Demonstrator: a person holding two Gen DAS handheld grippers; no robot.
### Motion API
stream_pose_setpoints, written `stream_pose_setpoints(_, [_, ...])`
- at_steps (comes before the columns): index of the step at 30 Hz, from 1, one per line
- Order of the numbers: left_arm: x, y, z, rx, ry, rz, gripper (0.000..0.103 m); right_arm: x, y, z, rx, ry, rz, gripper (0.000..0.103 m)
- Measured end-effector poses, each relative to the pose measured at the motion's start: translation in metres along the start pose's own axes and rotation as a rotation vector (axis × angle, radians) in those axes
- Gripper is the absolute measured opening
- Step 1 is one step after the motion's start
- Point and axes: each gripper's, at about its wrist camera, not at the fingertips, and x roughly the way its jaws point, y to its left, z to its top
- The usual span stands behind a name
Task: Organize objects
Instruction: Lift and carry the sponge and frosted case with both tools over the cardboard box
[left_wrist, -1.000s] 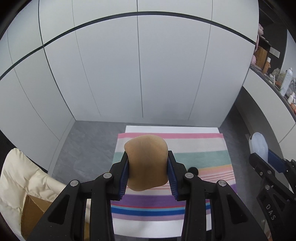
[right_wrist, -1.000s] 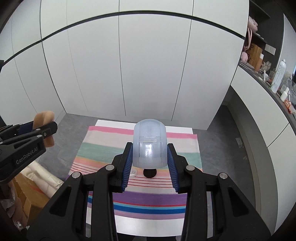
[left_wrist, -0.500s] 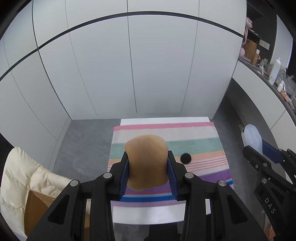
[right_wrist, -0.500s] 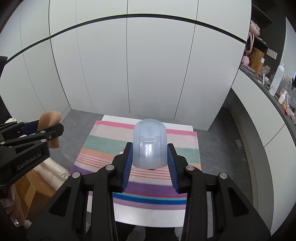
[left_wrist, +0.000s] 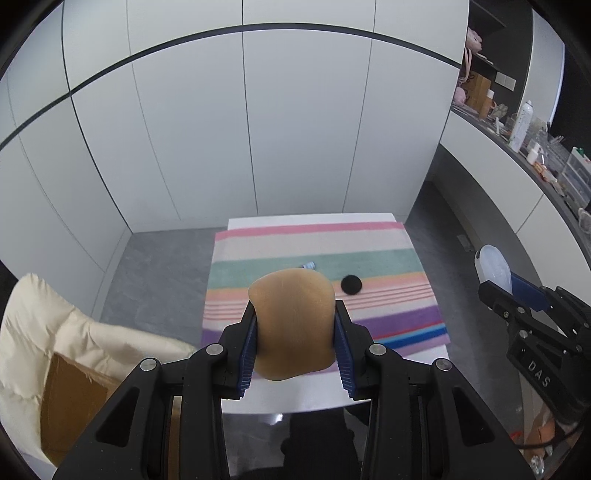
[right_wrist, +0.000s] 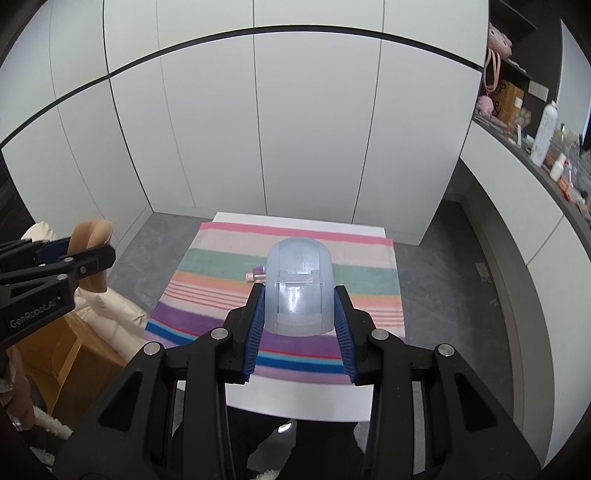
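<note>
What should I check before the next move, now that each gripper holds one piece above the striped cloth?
1. Left gripper grips the tan piece: ok, pads press both its sides.
2. Right gripper grips the clear case: ok.
3. Grippers apart from each other: ok, clear gap in both views.
4. Free space on the cloth: ok, only a black disc and a small tube lie mid-cloth.
5. Spot under the held pieces: cannot tell, they hide it.

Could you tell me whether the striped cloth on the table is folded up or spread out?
Spread out: the striped cloth lies flat over most of the white table, all its stripes showing.
</note>
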Motion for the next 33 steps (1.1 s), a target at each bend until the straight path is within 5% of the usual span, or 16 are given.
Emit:
stream_pose_setpoints(21, [-0.028,0.011,-0.099,0.023,0.007,0.022,0.038,-0.057,-0.023,-0.101,0.078,0.052,-0.027,0.037])
stream_pose_setpoints(33, [-0.022,0.027,-0.103,-0.006,0.008,0.003,0.038,-0.066,-0.02,-0.113,0.038,0.054,-0.089,0.037])
